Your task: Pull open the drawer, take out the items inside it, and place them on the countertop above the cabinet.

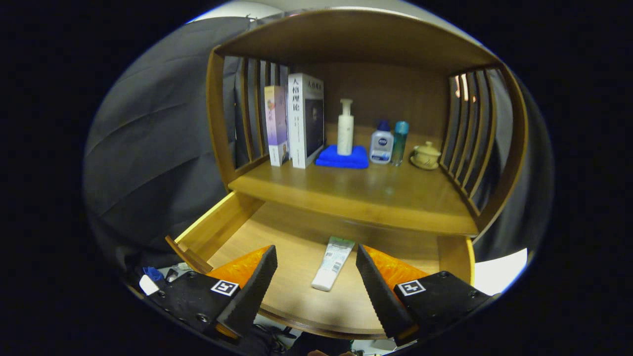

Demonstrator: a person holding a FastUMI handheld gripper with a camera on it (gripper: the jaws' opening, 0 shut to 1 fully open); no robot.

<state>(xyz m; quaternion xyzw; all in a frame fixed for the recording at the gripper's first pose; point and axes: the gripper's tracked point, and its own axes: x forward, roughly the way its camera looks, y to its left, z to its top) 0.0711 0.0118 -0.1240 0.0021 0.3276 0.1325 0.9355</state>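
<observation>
With the drawer (pixel 232 222) pulled out toward you, your gripper (pixel 316 277) hovers over it with its fingers (pixel 257 282) spread wide and clamped on nothing. You have the tube (pixel 332 263) lying flat on the drawer floor, between the fingers and a little ahead of their tips, touching neither. Its long axis runs near to far, leaning slightly right at the far end; the white cap end points back at you and the flat green crimped end points toward the cabinet. Above it, on the countertop (pixel 356 193), stand two books (pixel 296 121) at the left, a pump bottle (pixel 345 127) on a blue cloth (pixel 341 159), two smaller bottles (pixel 388 142), and a lidded cup (pixel 426 155) at the right.
</observation>
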